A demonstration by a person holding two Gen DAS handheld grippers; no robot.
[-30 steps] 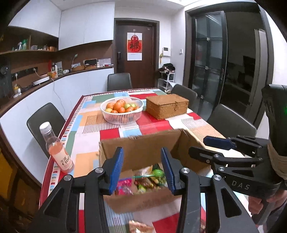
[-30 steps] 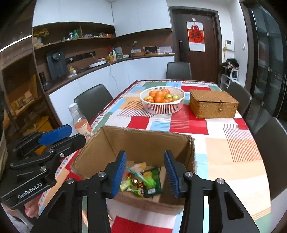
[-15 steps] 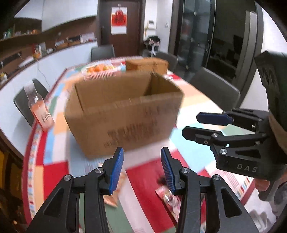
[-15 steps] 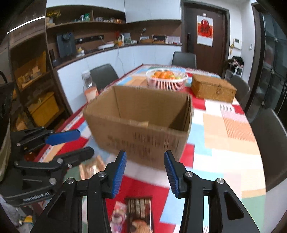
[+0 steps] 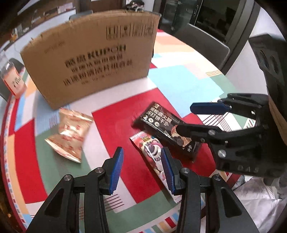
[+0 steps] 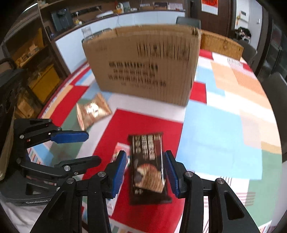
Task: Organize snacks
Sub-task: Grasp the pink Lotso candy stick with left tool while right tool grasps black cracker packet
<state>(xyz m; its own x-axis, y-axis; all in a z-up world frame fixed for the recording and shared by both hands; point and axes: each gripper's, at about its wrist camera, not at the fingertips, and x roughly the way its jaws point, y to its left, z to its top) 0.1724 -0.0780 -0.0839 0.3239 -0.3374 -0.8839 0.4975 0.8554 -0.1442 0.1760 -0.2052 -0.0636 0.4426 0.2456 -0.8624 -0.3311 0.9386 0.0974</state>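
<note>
A long table (image 6: pixel 224 125) under a patchwork cloth of red, blue, green and orange fills the room. Dark chairs (image 6: pixel 276 86) line its right side, and dark wooden shelving (image 6: pixel 32 53) over a white counter (image 6: pixel 143 16) runs along the far left wall.

three snack packets (image 5: pixel 69 135), one cardboard box (image 5: pixel 93 59)

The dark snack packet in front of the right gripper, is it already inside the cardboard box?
No, the dark snack packet lies flat on the tablecloth, in front of the cardboard box.
</note>
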